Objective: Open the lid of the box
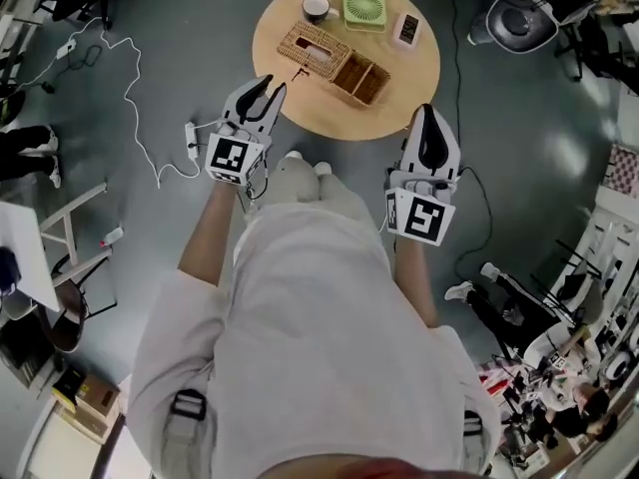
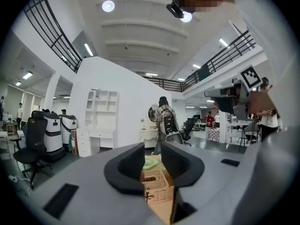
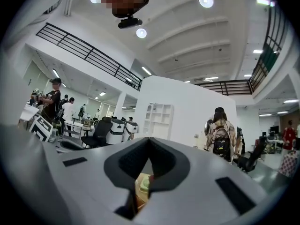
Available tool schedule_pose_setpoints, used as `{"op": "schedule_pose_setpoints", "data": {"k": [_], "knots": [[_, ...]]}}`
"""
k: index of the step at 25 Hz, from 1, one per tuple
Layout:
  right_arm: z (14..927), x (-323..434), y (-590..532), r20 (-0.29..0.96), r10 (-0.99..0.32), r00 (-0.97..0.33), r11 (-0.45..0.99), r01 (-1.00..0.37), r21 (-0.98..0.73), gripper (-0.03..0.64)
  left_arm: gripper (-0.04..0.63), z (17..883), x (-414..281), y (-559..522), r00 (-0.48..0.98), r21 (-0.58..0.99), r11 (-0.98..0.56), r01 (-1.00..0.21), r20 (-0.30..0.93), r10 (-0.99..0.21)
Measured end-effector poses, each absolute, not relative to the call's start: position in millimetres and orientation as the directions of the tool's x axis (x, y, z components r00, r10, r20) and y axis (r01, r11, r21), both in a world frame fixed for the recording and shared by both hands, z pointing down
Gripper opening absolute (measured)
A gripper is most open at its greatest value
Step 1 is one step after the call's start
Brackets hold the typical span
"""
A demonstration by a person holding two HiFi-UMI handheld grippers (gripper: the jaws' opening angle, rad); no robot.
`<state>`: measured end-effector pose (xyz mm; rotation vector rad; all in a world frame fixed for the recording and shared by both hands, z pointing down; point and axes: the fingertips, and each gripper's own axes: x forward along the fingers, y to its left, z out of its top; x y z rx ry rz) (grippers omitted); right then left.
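Observation:
A woven wicker box with its lid lying flat and closed sits on the round wooden table. In the left gripper view the wicker box shows low between the jaws. My left gripper hovers at the table's near left edge, short of the box, jaws a little apart and nothing between them; the gap is plain on the left gripper. My right gripper hangs by the table's near right edge. On the right gripper the tips meet and hold nothing.
A darker two-compartment basket lies right of the box. Behind them stand a cup, a green fan and a small device. A white cable and power strip lie on the floor to the left.

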<state>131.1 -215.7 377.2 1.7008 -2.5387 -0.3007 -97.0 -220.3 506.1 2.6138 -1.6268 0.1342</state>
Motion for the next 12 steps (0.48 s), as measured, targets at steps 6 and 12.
{"op": "schedule_pose_setpoints", "data": {"k": [6,12], "knots": [[437,127,-238,-0.05,-0.926,-0.374,0.356,-0.91,0.211,-0.002,0.193,622,-95,-252,0.481,-0.009,-0.49,-0.872,0.168,-0.86],[487,135,-253,-0.032,-0.94,-0.34,0.324,-0.918,0.23,-0.002,0.193,713,-85,-285,0.493,-0.006,-0.511,-0.86,0.249,-0.833]]}}
